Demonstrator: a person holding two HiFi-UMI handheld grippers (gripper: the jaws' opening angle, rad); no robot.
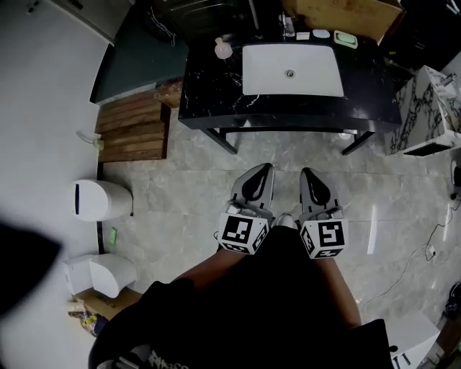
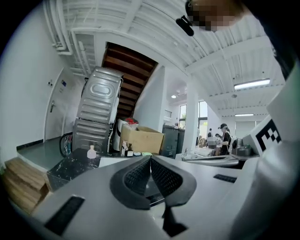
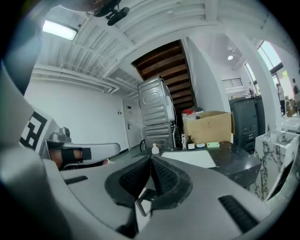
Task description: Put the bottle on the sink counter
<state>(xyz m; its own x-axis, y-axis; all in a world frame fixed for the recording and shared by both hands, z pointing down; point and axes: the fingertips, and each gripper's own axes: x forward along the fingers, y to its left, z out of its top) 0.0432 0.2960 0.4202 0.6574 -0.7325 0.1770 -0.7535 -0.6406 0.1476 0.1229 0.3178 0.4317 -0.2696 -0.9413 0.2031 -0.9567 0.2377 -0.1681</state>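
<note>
A small pale pink bottle (image 1: 223,49) stands upright on the black marble sink counter (image 1: 209,101), just left of the white basin (image 1: 291,70). It also shows far ahead as the bottle (image 2: 92,152) in the left gripper view and the bottle (image 3: 155,149) in the right gripper view. My left gripper (image 1: 265,169) and right gripper (image 1: 307,173) are held side by side near my body, over the floor and well short of the counter. Both are shut with nothing between the jaws. The same holds close up for the left gripper (image 2: 150,157) and the right gripper (image 3: 151,158).
A cardboard box (image 1: 346,14), a green soap dish (image 1: 345,39) and small items sit at the counter's back. Wooden pallets (image 1: 133,128) lie at the left, with white bins (image 1: 101,199) by the wall. A marble-patterned cabinet (image 1: 425,108) stands at the right. Cables (image 1: 425,252) trail on the floor.
</note>
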